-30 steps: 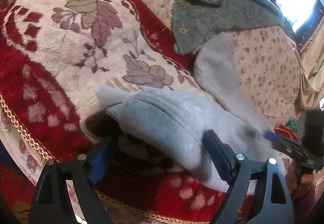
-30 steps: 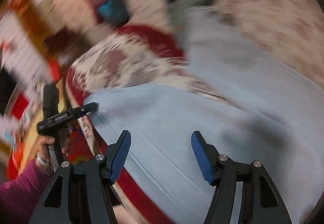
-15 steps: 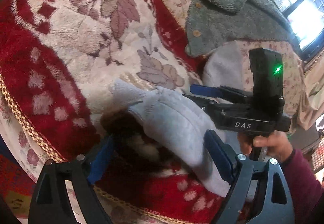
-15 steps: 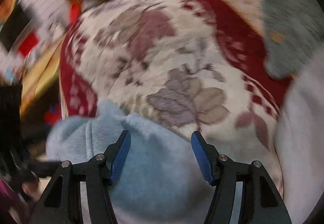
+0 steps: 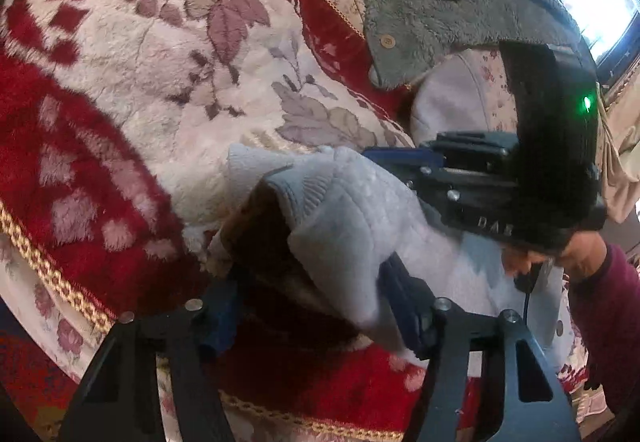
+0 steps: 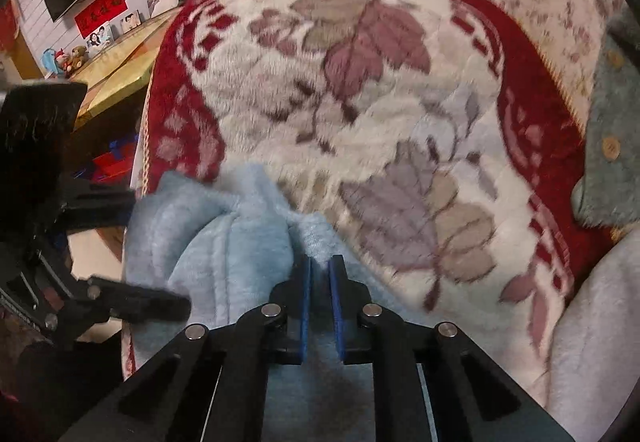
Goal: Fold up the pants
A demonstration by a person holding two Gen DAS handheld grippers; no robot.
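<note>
Two grippers had just been closing on the pants (image 6: pixel 224 242) bunched before them on the blanket (image 6: pixel 360 90): our right gripper (image 6: pixel 319 306) pinched a thin fold that we judged could slip, while our left gripper (image 5: pixel 316 306) straddled the thick hem, half closed, its grip unclear.

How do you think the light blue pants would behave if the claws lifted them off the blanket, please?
The pants would probably hang limp: the cloth already bunches into soft folds where the right claw pinches it. They look thick and fleecy, so likely not slippery, and the plush blanket may drag on them. The free leg would likely trail behind.
</note>
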